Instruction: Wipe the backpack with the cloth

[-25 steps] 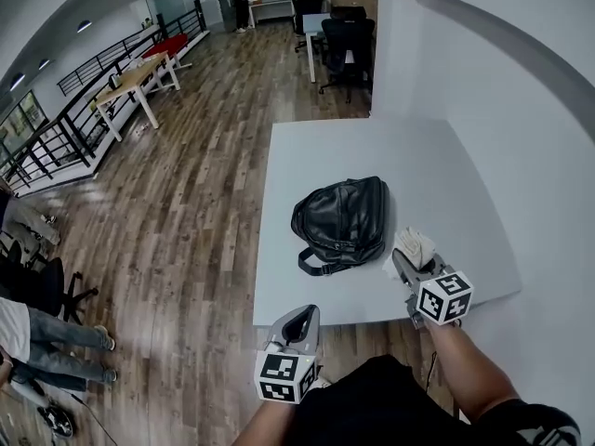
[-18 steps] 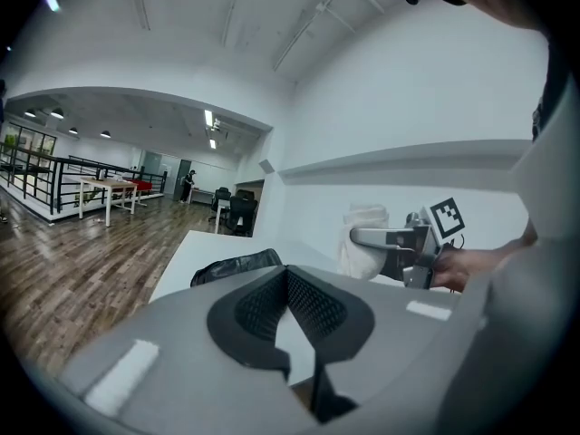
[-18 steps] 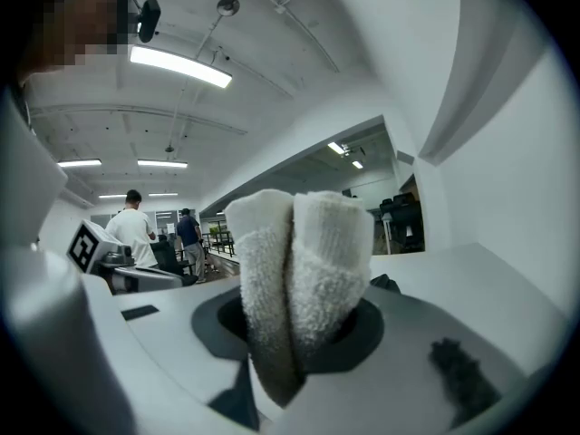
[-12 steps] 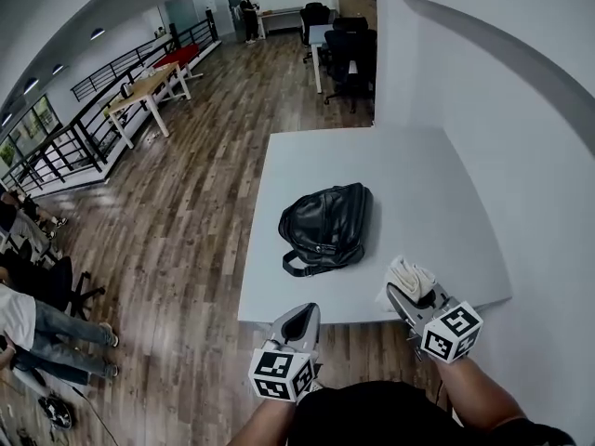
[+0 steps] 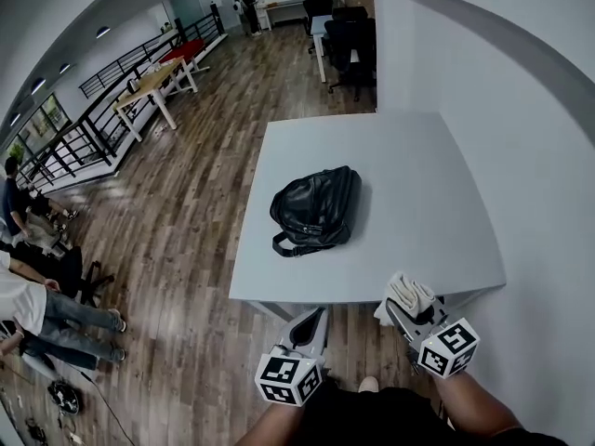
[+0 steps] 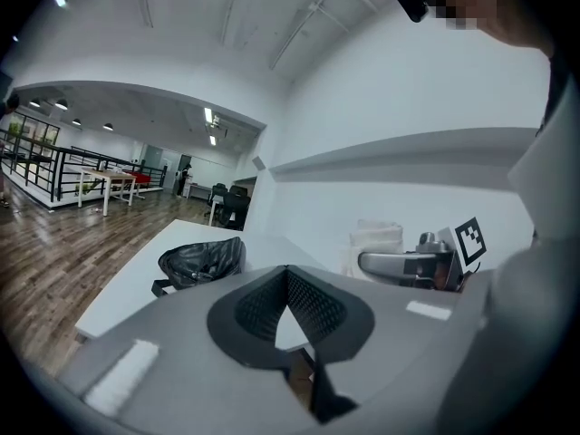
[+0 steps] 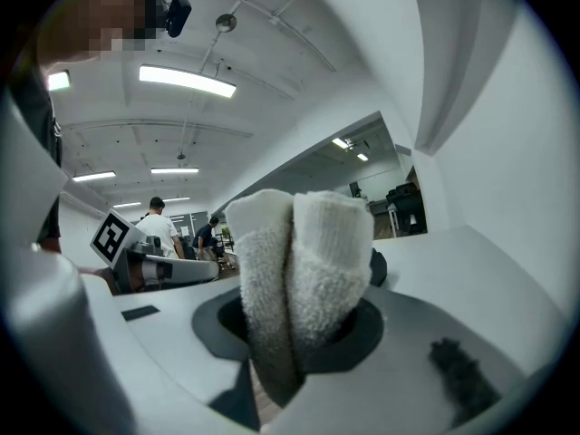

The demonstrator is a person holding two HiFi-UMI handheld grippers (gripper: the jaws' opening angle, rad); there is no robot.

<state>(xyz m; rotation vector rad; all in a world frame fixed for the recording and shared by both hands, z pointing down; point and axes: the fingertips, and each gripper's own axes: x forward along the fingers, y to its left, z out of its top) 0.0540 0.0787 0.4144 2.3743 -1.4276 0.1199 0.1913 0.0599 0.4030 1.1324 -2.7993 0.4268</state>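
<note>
backpack [image 5: 314, 209]: one is seen
cloth [image 5: 409, 293]: one is seen
white table [image 5: 418, 175]: one is seen
grippers: two are seen, left gripper [image 5: 311, 321], right gripper [image 5: 402, 310]

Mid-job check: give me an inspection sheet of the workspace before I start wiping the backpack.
Surface: white table, bare apart from the backpack.
Job's things: black backpack lying mid-table; white cloth folded in the right gripper.
Clutter: nothing seen.
Grippers: left gripper shut, empty; right gripper shut on the cloth; both at the table's near edge, short of the backpack.
Cables: nothing seen.
Surroundings: wood floor, people at left, office chairs beyond the table.
</note>
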